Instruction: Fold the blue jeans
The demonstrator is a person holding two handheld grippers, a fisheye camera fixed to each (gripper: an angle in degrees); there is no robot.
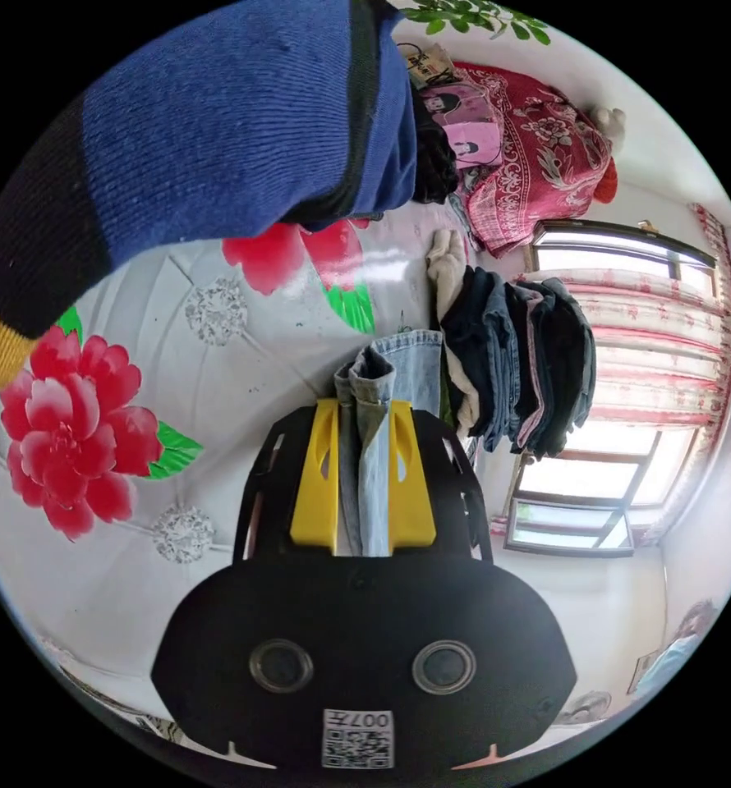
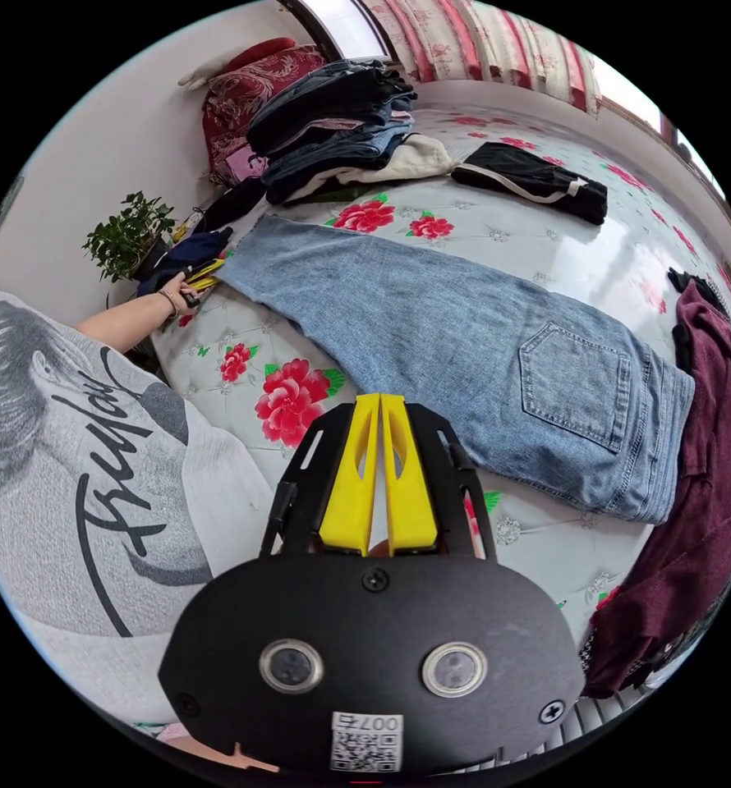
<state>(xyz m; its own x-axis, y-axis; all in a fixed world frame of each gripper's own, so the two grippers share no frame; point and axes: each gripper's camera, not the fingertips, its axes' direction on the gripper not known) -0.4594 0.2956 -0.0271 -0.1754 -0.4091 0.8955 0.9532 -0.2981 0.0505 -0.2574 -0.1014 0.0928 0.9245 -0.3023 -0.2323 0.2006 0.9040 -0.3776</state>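
Note:
The light blue jeans (image 2: 431,328) lie flat across the flowered bedsheet (image 2: 546,238), one leg on the other, back pocket (image 2: 575,382) up. In the left gripper view my left gripper (image 1: 364,406) is shut on the jeans' leg end (image 1: 382,377), with denim bunched between the yellow jaws. The right gripper view shows that same left gripper (image 2: 204,275) in a person's hand (image 2: 177,297) at the far leg end. My right gripper (image 2: 379,402) hovers over the sheet beside the jeans' near edge, jaws shut on nothing.
A stack of folded clothes (image 2: 333,115) and a black garment (image 2: 530,180) lie at the bed's far side. A maroon garment (image 2: 710,460) touches the jeans' waist. A potted plant (image 2: 127,230) stands by the wall. A blue knit garment (image 1: 218,123) hangs close above the left gripper.

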